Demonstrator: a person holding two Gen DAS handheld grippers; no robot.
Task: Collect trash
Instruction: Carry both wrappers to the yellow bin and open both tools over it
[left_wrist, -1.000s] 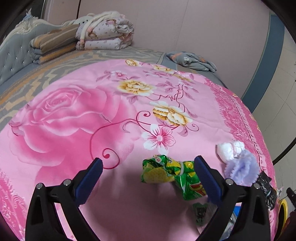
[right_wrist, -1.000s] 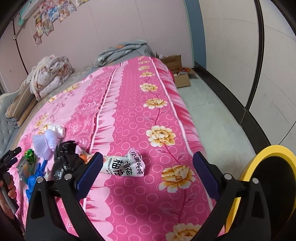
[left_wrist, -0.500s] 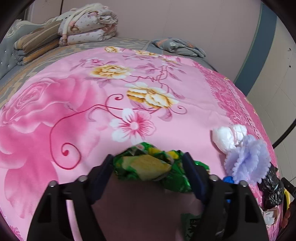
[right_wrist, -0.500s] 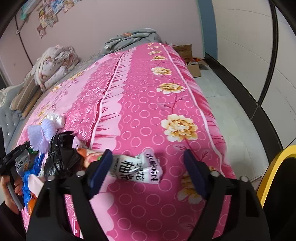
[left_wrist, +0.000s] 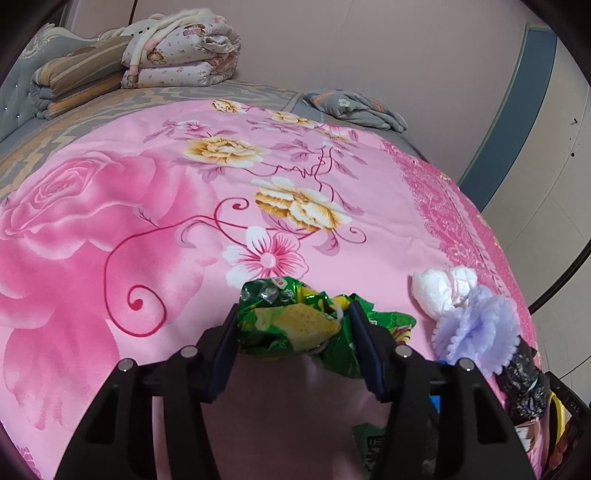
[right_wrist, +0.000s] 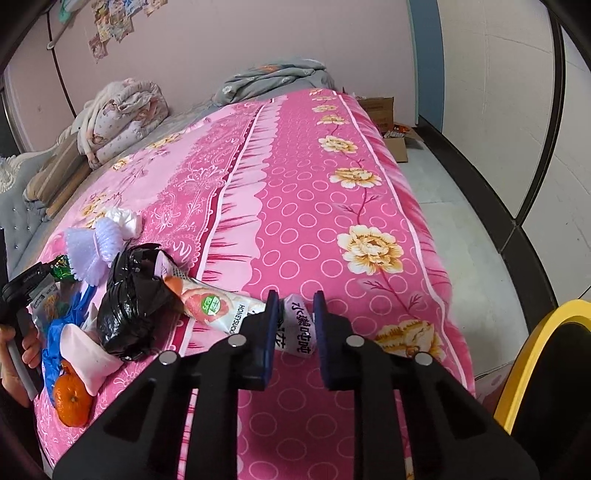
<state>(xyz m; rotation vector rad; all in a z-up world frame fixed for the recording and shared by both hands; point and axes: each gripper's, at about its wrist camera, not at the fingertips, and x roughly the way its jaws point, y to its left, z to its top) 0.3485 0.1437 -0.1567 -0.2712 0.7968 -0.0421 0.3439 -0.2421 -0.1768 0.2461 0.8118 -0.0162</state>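
Trash scattered along the pink floral bedspread (left_wrist: 155, 229), and both pickups happening at once! Left gripper (left_wrist: 293, 321), wide a moment ago, jaws just closing in and now pinching the crumpled green snack wrapper (left_wrist: 291, 321) from both sides, pads pressed into the foil, wrapper lying on the bed. Right gripper (right_wrist: 295, 325), also fully spread a moment back, jaws just snapping nearly together on the white sachet (right_wrist: 301, 325) with black lettering, thin end caught between the pads near the bed's edge. Means two pieces secured, by the look of it, and ready to lift. Plenty left to collect: white tissue wad (left_wrist: 443, 291), lilac paper frill (left_wrist: 480, 332), black plastic bag (right_wrist: 129, 310), grapefruit-print packet (right_wrist: 214, 306), orange (right_wrist: 72, 404) beside it. Yellow-rimmed bin (right_wrist: 532, 354) waiting at lower right, likely the drop spot.
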